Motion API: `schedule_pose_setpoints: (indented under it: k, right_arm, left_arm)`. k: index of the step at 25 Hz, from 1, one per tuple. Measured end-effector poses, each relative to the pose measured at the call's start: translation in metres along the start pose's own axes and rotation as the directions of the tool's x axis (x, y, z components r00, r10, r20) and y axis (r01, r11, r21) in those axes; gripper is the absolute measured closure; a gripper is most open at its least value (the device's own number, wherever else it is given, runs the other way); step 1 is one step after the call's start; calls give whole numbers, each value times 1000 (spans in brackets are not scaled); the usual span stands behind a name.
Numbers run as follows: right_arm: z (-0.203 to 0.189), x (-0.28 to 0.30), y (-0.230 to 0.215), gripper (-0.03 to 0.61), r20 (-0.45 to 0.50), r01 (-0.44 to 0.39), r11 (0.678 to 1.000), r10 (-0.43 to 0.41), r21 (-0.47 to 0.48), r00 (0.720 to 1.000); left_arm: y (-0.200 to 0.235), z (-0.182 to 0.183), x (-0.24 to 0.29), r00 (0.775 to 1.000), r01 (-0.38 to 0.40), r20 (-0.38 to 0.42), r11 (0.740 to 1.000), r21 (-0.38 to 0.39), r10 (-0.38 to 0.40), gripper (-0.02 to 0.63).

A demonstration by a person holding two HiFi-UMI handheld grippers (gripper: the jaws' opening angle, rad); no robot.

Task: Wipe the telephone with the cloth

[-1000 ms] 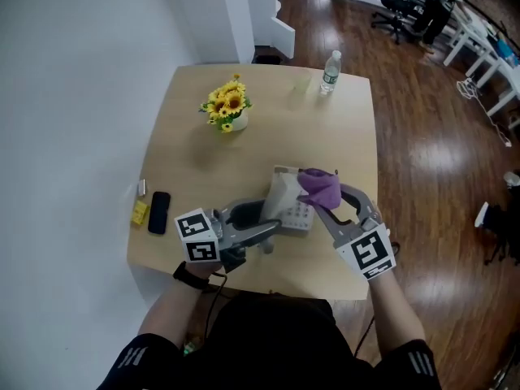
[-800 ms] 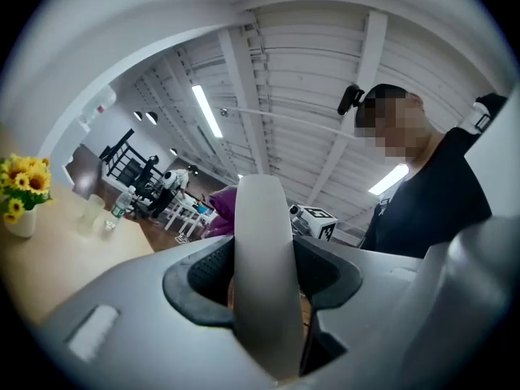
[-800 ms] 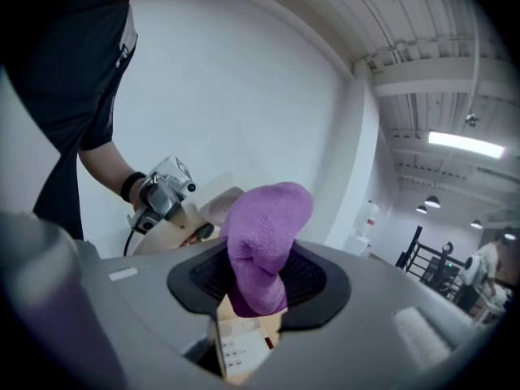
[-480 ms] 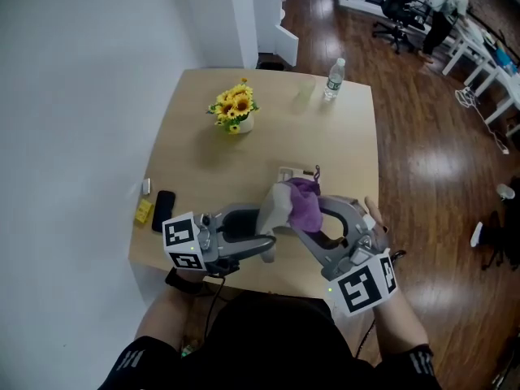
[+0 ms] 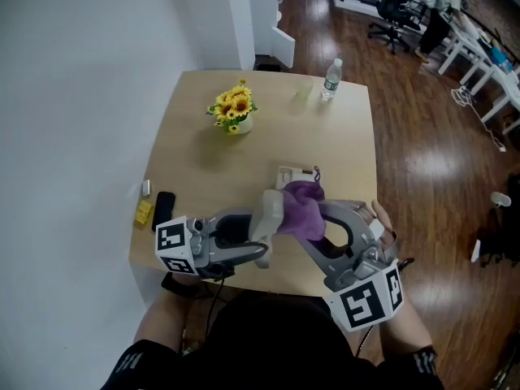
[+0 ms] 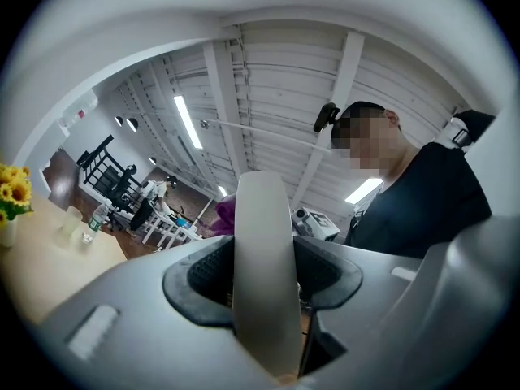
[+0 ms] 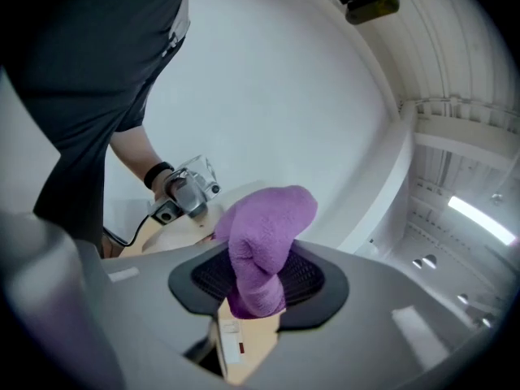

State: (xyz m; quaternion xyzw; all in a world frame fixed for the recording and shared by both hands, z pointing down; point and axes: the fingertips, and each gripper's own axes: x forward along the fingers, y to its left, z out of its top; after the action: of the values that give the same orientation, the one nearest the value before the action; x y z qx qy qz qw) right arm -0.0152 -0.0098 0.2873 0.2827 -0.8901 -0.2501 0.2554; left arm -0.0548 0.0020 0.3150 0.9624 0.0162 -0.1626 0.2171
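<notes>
Above table (image 5: 329,140), L gripper (image 6: 264,281) jaws clamp handset (image 6: 260,218), long axis up; R gripper (image 7: 256,285) jaws grip cloth (image 7: 270,216).

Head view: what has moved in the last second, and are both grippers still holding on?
The left gripper and the right gripper have both drawn back toward the person, carrying the handset and the purple cloth with them. The cloth lies against the handset's side. Nothing was let go: both grips are unchanged. The telephone base, sunflowers, bottle and black phone have not moved.

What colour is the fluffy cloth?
Purple. The cloth shows best in the right gripper view.
</notes>
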Motion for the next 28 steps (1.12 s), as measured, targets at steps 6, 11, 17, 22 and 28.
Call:
schedule_pose_setpoints:
  k: [6,11,17,22,28]
  right_arm:
    - [11,4,19,436,-30,0,994,-4,-106,1000]
    - [-1,8,41,437,-57,-83,994,79,-74,995]
    - [-16,5,56,437,-87,-137,990,135,-16,987]
    - [-17,12,81,437,-117,-219,973,210,-72,971]
    - [-32,17,117,437,-140,-303,952,294,-48,946]
  left_arm:
    - [-1,-1,1,999,-31,-41,999,45,33,405]
    - [1,2,-5,998,-55,-31,998,45,56,405]
    - [-4,25,-2,999,-42,16,996,74,41,405]
    - [-10,39,1,998,-33,57,996,89,28,405]
    - [-11,56,-3,985,-6,174,999,45,-2,405]
